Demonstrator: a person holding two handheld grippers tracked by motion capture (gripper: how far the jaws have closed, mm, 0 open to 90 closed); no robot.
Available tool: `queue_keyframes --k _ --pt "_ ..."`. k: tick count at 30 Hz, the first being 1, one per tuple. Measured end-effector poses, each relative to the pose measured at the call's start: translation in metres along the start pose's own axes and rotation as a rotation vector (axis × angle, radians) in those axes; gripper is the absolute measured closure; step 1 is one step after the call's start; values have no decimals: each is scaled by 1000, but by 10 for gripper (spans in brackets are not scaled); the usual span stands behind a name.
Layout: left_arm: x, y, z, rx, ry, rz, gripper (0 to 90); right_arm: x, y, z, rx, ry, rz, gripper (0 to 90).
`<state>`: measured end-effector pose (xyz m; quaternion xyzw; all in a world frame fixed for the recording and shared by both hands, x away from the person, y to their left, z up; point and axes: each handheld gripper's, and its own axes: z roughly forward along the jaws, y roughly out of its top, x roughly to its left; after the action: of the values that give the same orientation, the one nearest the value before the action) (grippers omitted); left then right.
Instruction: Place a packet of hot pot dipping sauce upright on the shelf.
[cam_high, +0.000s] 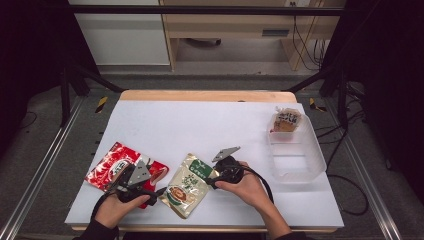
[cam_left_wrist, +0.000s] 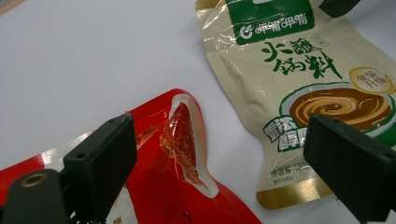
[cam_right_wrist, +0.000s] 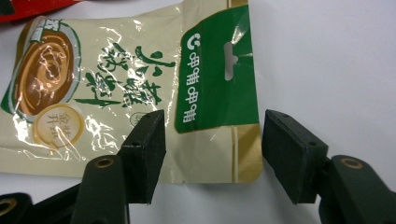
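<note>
Right tongs (cam_right_wrist: 212, 156) gape half-open around the beige pouch (cam_right_wrist: 140, 88)'s top corner, gripping nothing, so closing at its 6 o'clock edge probably just shoves it away.

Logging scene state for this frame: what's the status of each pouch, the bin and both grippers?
Beige sauce pouch: flat on the table, sealed, its green-header corner between the right gripper's fingers, not yet pinched.
Red pouch: flat on the table, sealed, under the left gripper.
Clear plastic bin: upright, holding one small snack packet at its far end.
Left gripper: open, holding nothing.
Right gripper: open, astride the pouch corner.
</note>
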<state>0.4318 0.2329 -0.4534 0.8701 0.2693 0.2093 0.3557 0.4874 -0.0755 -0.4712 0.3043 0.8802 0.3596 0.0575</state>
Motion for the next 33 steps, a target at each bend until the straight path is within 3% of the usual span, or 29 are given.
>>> queue_keyframes --k 11,23,28,33 --pt "0 0 0 3 1 2 97 4 2 -7 -37 29 13 449" --pt "1 0 0 2 -2 3 97 12 2 -15 -68 74 -13 603" --pt "2 0 0 0 -2 -4 97 16 3 -13 -51 29 -54 749" --pt "4 5 2 4 0 1 100 14 6 -12 -39 -7 -59 890"
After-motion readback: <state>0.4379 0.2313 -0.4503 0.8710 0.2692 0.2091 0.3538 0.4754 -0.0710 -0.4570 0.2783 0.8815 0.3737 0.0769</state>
